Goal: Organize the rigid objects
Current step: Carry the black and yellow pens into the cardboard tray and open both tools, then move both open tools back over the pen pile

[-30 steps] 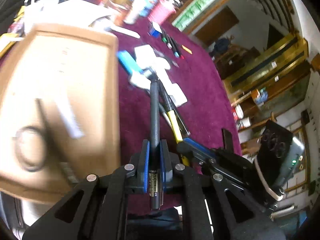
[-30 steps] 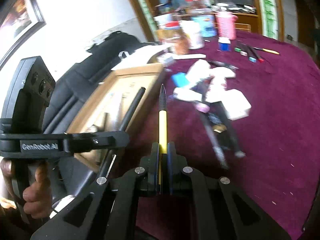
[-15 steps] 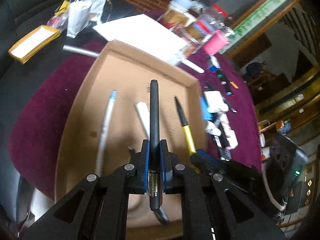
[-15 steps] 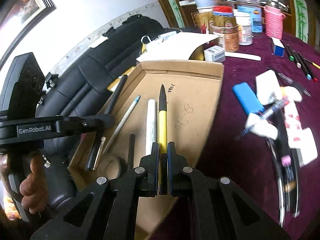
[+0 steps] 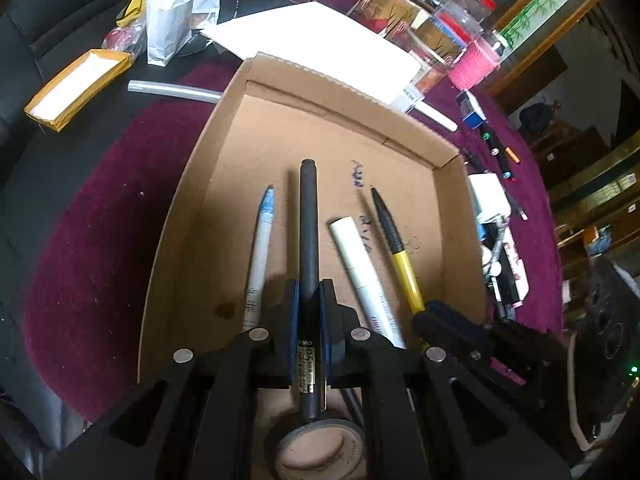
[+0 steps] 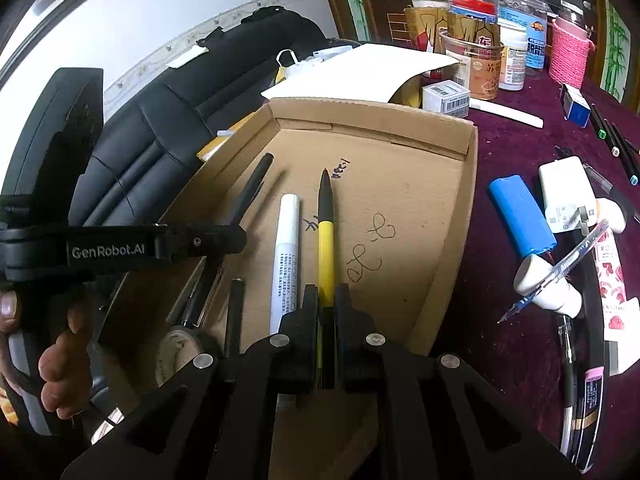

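My left gripper [image 5: 309, 294] is shut on a dark grey pen [image 5: 309, 216] and holds it over the cardboard tray [image 5: 328, 92]. My right gripper [image 6: 326, 296] is shut on a yellow-and-black pen [image 6: 326, 240], also over the tray [image 6: 472, 152]. The yellow pen shows in the left wrist view [image 5: 394, 240], and the grey pen in the right wrist view [image 6: 252, 188]. In the tray lie a white marker [image 5: 360, 264], a pale blue-tipped pen [image 5: 260, 240], a black pen [image 6: 233, 308] and a tape roll [image 5: 316, 452].
On the maroon cloth right of the tray lie a blue case [image 6: 520, 216], a white charger [image 6: 564, 192], a clear blue pen [image 6: 560, 268], tubes and markers [image 6: 612, 140]. Jars and a pink cup [image 6: 568, 52] stand behind. A white sheet [image 5: 320, 40] overlaps the tray's far edge.
Both grippers have swung left from the cluttered cloth to over the tray, each keeping its pen, and have come lower towards the tray floor.
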The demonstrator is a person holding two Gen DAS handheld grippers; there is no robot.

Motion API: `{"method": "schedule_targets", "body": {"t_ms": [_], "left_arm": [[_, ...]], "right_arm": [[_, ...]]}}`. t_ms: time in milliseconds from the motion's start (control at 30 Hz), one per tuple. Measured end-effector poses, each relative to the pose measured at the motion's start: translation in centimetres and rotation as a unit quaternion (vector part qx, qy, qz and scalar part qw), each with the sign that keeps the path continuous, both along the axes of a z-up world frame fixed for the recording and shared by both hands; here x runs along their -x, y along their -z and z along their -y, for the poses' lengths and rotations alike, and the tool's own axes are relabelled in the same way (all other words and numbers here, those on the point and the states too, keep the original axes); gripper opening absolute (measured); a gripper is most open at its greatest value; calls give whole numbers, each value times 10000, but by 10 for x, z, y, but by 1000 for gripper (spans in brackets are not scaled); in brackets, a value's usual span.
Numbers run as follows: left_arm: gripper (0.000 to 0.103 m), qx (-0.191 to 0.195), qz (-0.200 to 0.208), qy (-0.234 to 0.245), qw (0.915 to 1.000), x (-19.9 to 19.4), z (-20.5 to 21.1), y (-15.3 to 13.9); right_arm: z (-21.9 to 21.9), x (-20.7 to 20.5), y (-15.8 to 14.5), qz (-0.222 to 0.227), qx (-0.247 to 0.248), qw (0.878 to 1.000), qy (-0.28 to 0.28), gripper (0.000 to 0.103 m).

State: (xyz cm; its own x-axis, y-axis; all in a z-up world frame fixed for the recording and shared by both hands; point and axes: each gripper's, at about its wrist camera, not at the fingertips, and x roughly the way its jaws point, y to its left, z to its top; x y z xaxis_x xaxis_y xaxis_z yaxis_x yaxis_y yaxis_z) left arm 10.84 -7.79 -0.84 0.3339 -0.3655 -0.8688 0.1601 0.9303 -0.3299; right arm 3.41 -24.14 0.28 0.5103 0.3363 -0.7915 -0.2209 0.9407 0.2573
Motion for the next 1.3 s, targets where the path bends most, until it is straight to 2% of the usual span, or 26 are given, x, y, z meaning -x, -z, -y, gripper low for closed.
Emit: {"method": "schedule_targets", "body": {"t_ms": [233, 400, 500, 533, 567, 600, 633, 667, 733, 800, 833, 867, 900, 967, 1033, 1167, 1300], "left_arm": [[7, -146, 28, 91, 9998, -1, 2, 1], [7, -129, 150, 156, 9997, 2, 2, 1], [12, -87, 282, 243, 9993, 4, 2, 1], [14, -33, 273, 262, 9993, 4, 2, 1], [19, 77, 258, 263, 9993, 4, 1, 1], [25, 165, 248, 236, 9993, 5, -1, 1], [26, 225, 296, 195, 9991, 6, -4, -1], [26, 219, 445, 115, 9987, 10, -6, -5], [26, 235, 802, -96, 9965, 23, -8, -18], [29, 510, 1197, -108, 9914, 44, -6, -36], [33, 659, 1352, -80, 9886, 55, -2, -43], [47, 770, 1488, -38, 9859, 66, 3, -50], [54, 843, 1590, -3, 9837, 76, 10, -54], [55, 993, 1756, 98, 9794, 94, 27, -62], [55, 1079, 1736, 315, 9784, 106, 48, -63], [55, 1218, 1408, 920, 9782, 125, 93, -53], [55, 1153, 1111, 1280, 9788, 137, 126, -41]], "right_arm": [[-9, -5, 4, -59, 420, 9991, 70, 7], [-11, -5, 6, -81, 531, 9985, 109, 8], [-9, -4, 4, -61, 518, 9985, 169, 11], [-8, -2, 2, -23, 474, 9987, 200, 18], [-6, 1, -1, 50, 390, 9990, 208, 30], [-3, 5, -6, 152, 261, 9993, 207, 36], [-1, 9, -9, 239, 164, 9993, 230, 49], [4, 15, -14, 362, 37, 9990, 269, 53], [16, 30, -25, 599, -248, 9975, 275, 54], [30, 48, -32, 801, -603, 9946, 251, 54], [38, 58, -33, 859, -807, 9927, 264, 54], [46, 65, -32, 869, -982, 9909, 290, 54], [54, 73, -30, 847, -1128, 9895, 311, 54], [71, 86, -25, 752, -1364, 9870, 391, 54], [94, 102, -17, 675, -1468, 9850, 605, 54], [135, 122, -10, 626, -1532, 9821, 897, 54], [165, 128, -6, 552, -1279, 9829, 1204, 53]]}}
